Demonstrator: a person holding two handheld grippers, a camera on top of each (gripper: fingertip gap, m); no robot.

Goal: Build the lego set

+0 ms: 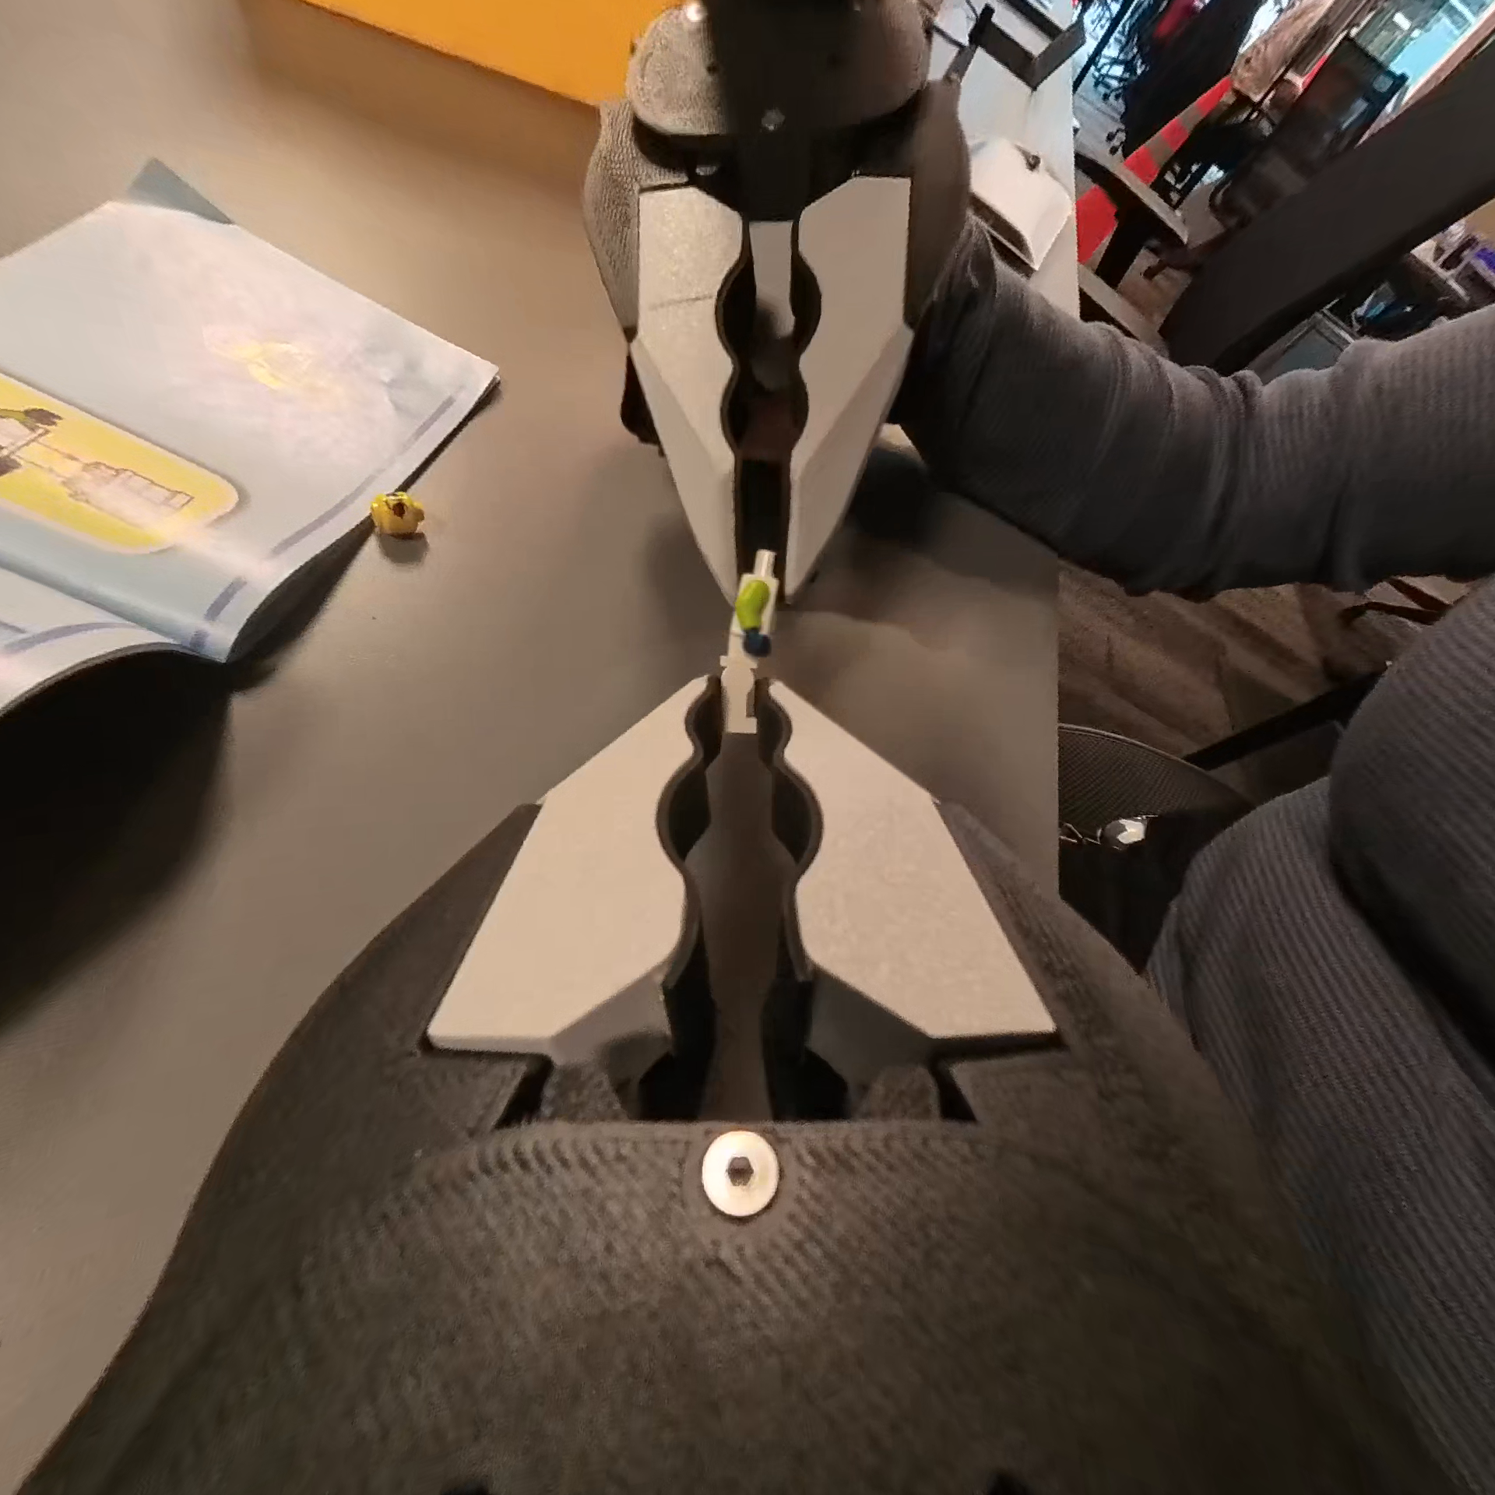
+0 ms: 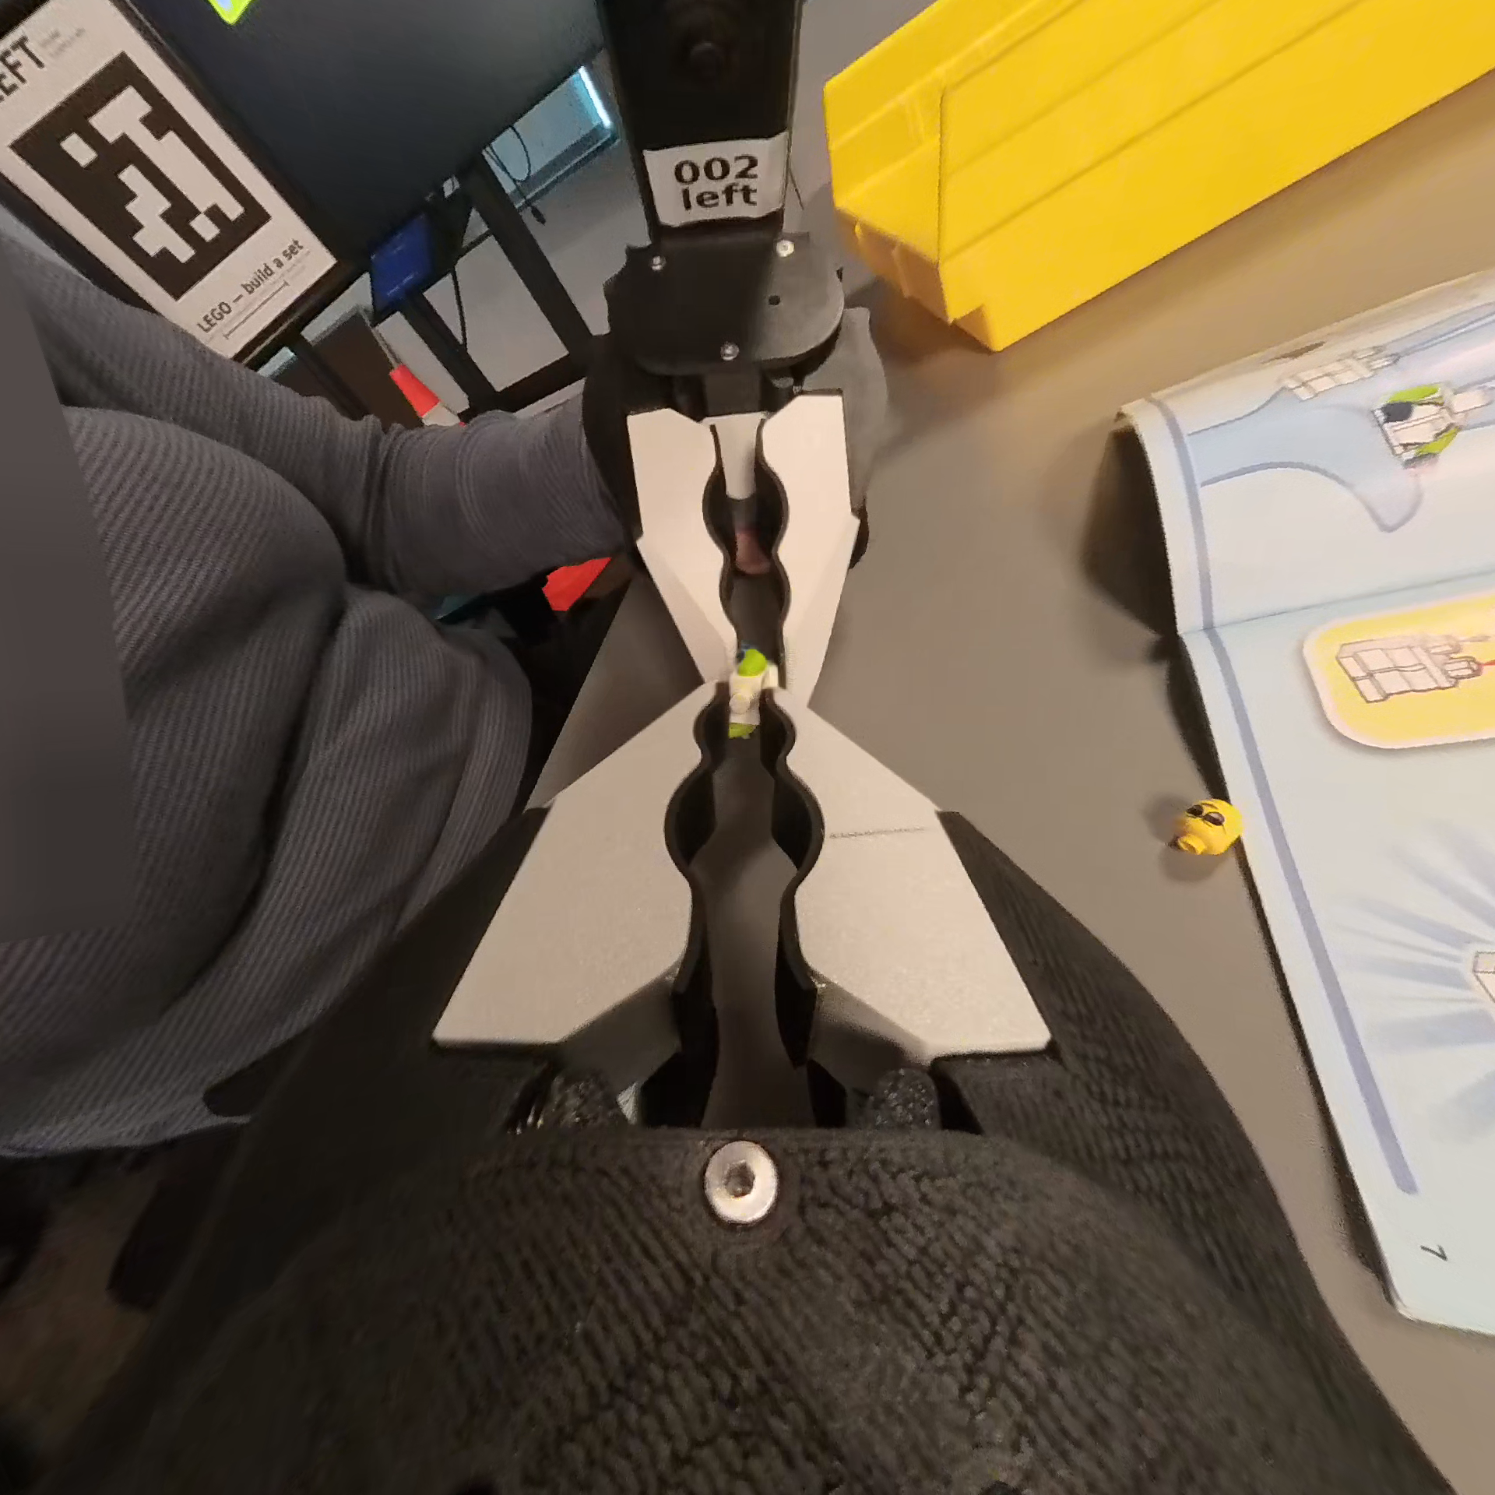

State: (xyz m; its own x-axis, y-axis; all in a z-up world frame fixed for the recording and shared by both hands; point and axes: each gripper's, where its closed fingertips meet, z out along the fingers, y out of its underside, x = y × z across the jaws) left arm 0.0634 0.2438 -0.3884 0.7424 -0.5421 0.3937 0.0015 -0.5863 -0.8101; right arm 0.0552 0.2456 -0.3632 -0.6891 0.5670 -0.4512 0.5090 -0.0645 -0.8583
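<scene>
My two grippers face each other tip to tip above the grey table [image 1: 453, 768]. My left gripper [image 1: 738, 689] is shut on a white minifigure leg piece [image 1: 740, 712]. My right gripper [image 1: 765, 576] is shut on a white minifigure torso with lime-green arms [image 1: 752, 605]. The two pieces meet end to end between the tips. In the right wrist view the torso [image 2: 743, 688] sits in my right gripper [image 2: 740, 710], with the left gripper [image 2: 756, 647] just beyond. A yellow minifigure head [image 1: 396, 514] lies loose on the table; it also shows in the right wrist view [image 2: 1207, 825].
An open instruction booklet [image 1: 202, 388] lies beside the head and also shows in the right wrist view [image 2: 1359, 849]. A yellow parts bin [image 2: 1132, 162] stands behind it. A person's grey sleeves [image 1: 1173, 453] hold both grippers near the table edge. Only a small space, under 4 cm, lies between the two pairs of fingers. Left tips and right tips are each some 10 cm from the yellow minifigure head [image 1: 396, 514]. Look for it in the right wrist view [image 2: 1199, 819] too.
</scene>
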